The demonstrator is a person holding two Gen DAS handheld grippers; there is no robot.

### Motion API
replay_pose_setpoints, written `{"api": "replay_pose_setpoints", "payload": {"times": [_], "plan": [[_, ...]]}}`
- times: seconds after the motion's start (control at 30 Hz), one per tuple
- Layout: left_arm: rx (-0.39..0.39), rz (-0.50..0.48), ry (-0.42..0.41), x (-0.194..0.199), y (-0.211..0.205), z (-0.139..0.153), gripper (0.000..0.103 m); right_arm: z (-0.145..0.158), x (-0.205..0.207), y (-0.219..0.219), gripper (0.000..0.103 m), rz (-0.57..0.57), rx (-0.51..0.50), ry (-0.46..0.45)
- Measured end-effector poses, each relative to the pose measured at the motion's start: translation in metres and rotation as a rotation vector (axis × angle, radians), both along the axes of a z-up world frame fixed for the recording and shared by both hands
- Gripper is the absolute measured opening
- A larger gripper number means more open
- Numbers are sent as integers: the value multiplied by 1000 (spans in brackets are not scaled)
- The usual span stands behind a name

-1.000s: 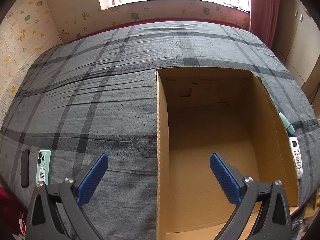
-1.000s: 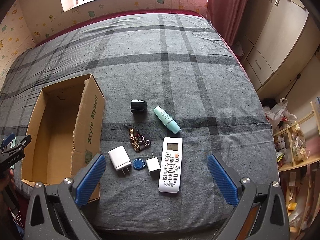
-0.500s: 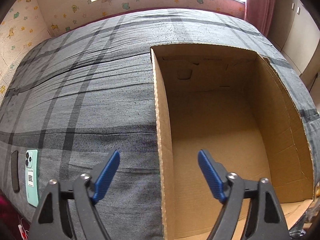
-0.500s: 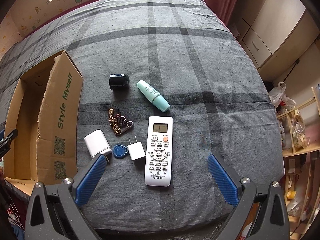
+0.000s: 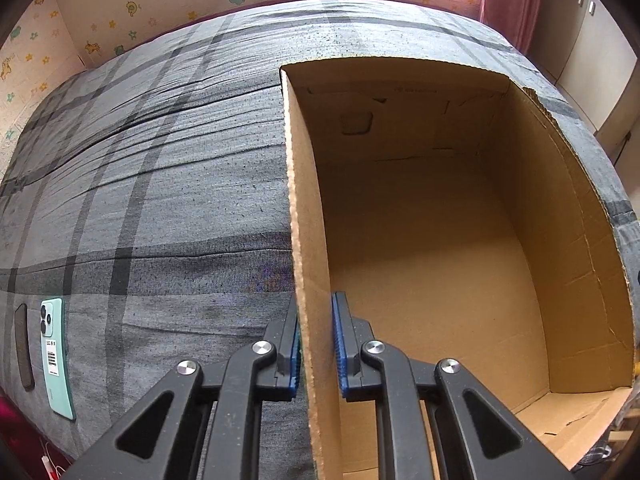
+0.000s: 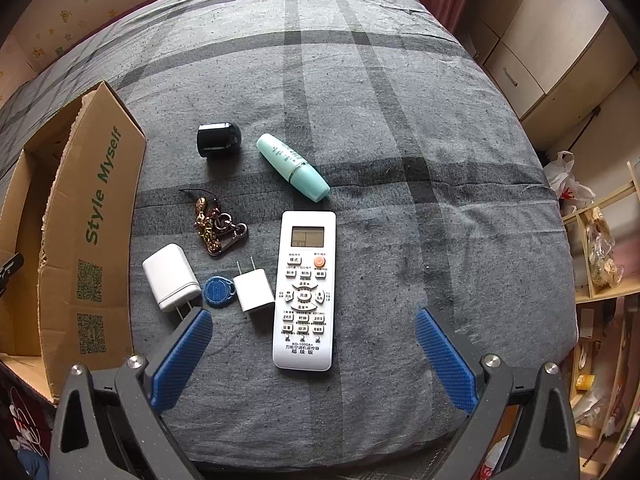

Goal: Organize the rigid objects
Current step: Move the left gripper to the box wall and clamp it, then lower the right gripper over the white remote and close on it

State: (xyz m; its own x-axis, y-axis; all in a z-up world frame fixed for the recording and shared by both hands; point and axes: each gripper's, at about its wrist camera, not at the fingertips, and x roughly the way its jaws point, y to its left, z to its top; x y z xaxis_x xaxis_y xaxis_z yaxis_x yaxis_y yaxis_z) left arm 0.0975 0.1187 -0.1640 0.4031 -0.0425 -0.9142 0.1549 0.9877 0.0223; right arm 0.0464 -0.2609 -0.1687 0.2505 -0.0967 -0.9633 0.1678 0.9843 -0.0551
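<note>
1. Two views, left wrist first: left gripper (image 5: 316, 344) clamped on the near part of the box's (image 5: 440, 248) left wall, one blue pad outside, one inside, card pinched between. Jaws just closed onto it.
2. Box open-topped and bare inside, resting on the plaid bedspread (image 5: 160, 184). Well apart at the far left, near the bed edge: a green phone (image 5: 56, 360) face down, with a dark flat item (image 5: 23, 346) just beside it.
3. Judged step: steadying the box, so that loading can begin. Nothing packed yet.
4. Right wrist next: right gripper (image 6: 314, 360) spread wide, holding nothing, hovering above the lower end of the remote (image 6: 306, 288).
5. Laid out beside the box's printed wall: black cap (image 6: 218, 138), mint tube (image 6: 294, 166), keychain (image 6: 218, 228), big charger (image 6: 170, 276), blue fob (image 6: 218, 290), small plug (image 6: 254, 290). Fob touching the small plug, which lies just beside the remote.
6. Likely first pick: the remote, nearest the open pads. Calls for dropping straight down, straddling its narrow width, closing on the long edges without catching the small plug, then lifting over the box wall and releasing inside.
7. Risk, as a guess: soft bedding giving way under the pads, letting the remote tilt or slip.
</note>
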Motion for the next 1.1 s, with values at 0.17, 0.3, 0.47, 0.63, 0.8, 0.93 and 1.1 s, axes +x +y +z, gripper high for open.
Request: {"api": "replay_pose_setpoints", "payload": {"times": [0.17, 0.3, 0.47, 0.63, 0.8, 0.93, 1.1], "plan": [[-4, -1, -3, 0, 1, 0, 14, -23, -3, -3, 103, 15, -5, 45], [-14, 7, 1, 0, 2, 0, 14, -45, -5, -5, 103, 19, -4, 83], [-6, 4, 1, 2, 2, -1, 14, -67, -4, -9, 103, 15, -3, 106], [-5, 4, 3, 1, 1, -1, 14, -82, 1, -13, 103, 10, -4, 120], [-1, 1, 3, 1, 0, -2, 14, -90, 11, -12, 100, 16, -18, 111], [7, 1, 4, 2, -1, -3, 14, -96, 19, -14, 90, 23, 6, 110], [26, -4, 5, 2, -4, -3, 14, -101, 33, -9, 69, 50, 20, 102]]}}
